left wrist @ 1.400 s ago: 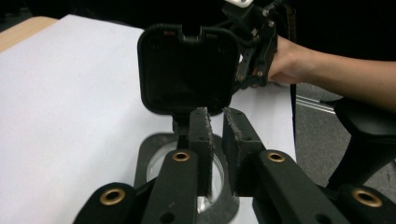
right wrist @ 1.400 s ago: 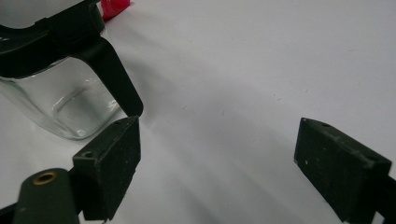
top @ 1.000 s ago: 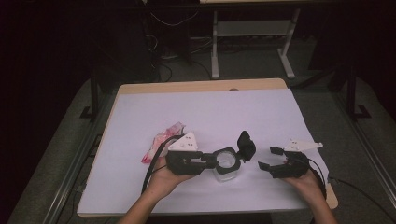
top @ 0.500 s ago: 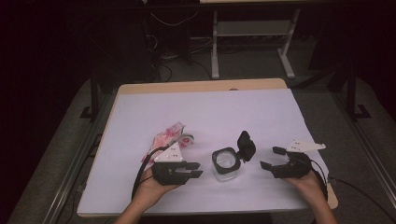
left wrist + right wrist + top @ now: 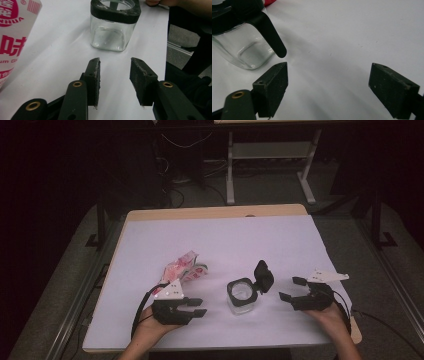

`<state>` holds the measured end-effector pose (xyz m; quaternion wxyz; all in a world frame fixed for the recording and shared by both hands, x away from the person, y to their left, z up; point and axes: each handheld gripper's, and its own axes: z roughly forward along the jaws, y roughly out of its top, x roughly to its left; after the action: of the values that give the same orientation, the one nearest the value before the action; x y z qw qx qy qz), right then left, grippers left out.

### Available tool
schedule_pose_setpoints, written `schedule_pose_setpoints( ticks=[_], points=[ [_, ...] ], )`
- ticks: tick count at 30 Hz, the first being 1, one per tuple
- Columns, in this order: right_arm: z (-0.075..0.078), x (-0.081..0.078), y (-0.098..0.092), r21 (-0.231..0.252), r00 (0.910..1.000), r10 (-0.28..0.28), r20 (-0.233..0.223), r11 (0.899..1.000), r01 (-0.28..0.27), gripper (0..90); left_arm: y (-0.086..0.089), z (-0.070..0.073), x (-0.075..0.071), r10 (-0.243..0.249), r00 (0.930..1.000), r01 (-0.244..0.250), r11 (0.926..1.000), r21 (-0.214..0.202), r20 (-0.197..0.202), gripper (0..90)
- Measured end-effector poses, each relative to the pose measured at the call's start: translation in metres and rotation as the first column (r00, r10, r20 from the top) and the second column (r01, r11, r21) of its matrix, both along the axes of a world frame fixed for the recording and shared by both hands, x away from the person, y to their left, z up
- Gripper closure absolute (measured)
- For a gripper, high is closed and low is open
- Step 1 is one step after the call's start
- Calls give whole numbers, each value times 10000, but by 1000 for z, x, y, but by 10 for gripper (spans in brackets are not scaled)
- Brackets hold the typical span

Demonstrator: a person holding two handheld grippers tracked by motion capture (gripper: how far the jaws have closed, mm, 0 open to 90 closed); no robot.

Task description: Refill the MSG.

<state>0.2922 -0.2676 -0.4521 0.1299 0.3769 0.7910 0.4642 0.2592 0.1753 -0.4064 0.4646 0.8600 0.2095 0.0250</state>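
The left tongs [image 5: 199, 307] were spread with nothing between them; their jaws had just been opening. They pointed at the glass jar [image 5: 242, 296], which stood just ahead on the white desk [image 5: 225, 240], its black lid [image 5: 263, 276] flipped up. The right tongs [image 5: 292, 289] were spread wide and empty, near the jar's other side. A pink-and-white packet [image 5: 184, 269] lay beyond the left tongs.

Legible print: on the white and pink packet [image 5: 15, 37], left of the glass jar, red Latin capitals reading "NHUA" with the start cut off. Below them a large red Chinese character, 味. Lower line begins "um G", the rest cut off.
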Motion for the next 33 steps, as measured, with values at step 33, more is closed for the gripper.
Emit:
schedule_pose_setpoints(
  ticks=[33],
  points=[
    [0, 1, 1, 37, 10000, -70, -6, 10000, 70, 155, 57, 58, 24, 1217, 9879, -1193, 9924, -304, 961, 545]
  ],
)
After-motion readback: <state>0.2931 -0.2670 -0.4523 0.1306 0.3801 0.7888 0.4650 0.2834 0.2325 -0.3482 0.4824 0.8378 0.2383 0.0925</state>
